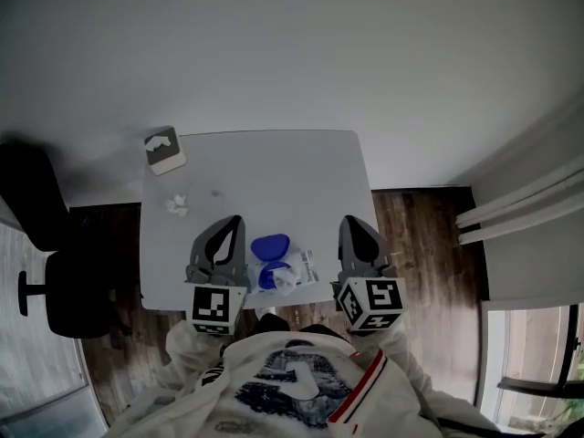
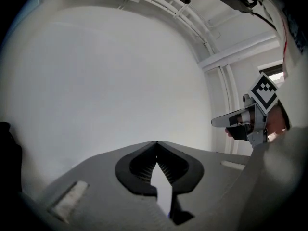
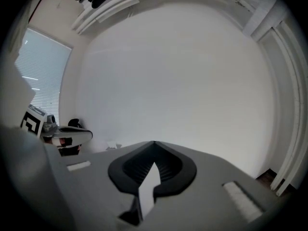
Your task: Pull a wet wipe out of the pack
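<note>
The wet wipe pack [image 1: 294,270] lies near the table's front edge, its round blue lid [image 1: 270,245] flipped open and a crumpled white wipe [image 1: 281,279] showing at the opening. My left gripper [image 1: 239,219] hovers just left of the pack and my right gripper [image 1: 347,219] just right of it, both pointing toward the far edge. In the left gripper view the jaws [image 2: 156,142] meet at their tips with nothing between them. The right gripper view shows the same: jaws [image 3: 154,142] shut and nothing held. Neither touches the pack.
The white table [image 1: 274,167] carries a crumpled used wipe [image 1: 176,204] at the left and a small grey-and-white box [image 1: 165,150] at its back left corner. A black office chair [image 1: 46,272] stands left of the table on the wood floor.
</note>
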Available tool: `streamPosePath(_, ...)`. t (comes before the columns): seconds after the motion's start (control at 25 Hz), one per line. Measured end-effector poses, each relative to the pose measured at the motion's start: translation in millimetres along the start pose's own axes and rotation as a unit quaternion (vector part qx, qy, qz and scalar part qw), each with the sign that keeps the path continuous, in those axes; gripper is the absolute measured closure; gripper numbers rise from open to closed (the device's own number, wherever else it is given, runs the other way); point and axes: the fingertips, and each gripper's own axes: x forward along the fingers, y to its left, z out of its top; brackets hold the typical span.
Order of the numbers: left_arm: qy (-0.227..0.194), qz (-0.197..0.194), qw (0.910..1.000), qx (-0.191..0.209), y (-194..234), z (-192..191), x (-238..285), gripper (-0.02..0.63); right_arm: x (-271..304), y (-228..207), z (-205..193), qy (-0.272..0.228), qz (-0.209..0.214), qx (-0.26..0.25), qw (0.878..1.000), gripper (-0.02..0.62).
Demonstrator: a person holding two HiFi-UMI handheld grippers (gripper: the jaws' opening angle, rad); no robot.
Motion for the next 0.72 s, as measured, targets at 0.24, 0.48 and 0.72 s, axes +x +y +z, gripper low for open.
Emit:
streamPosePath(0.24, 0.017, -0.007, 0.9998, 0.001, -3.6, -10.2, 5.3, 0.6, 9.2, 6.4, -17.5, 0.02, 0.014, 0.006, 1.0, 0.589)
streamPosePath(0.48, 0.041, 0.008, 0.9991, 0.001, -3.7, -22.5, 10.1, 0.601, 27.5, 4.9, -27.0, 0.031, 0.043, 0.013, 0.998, 0.589)
streamPosePath(0.72, 0.049, 0.035, 0.9982, 0.007, -7.6, -14.6, 19.5, 0.6, 47.3, -5.2, -15.0, 0.018, 0.077, 0.017, 0.997, 0.589)
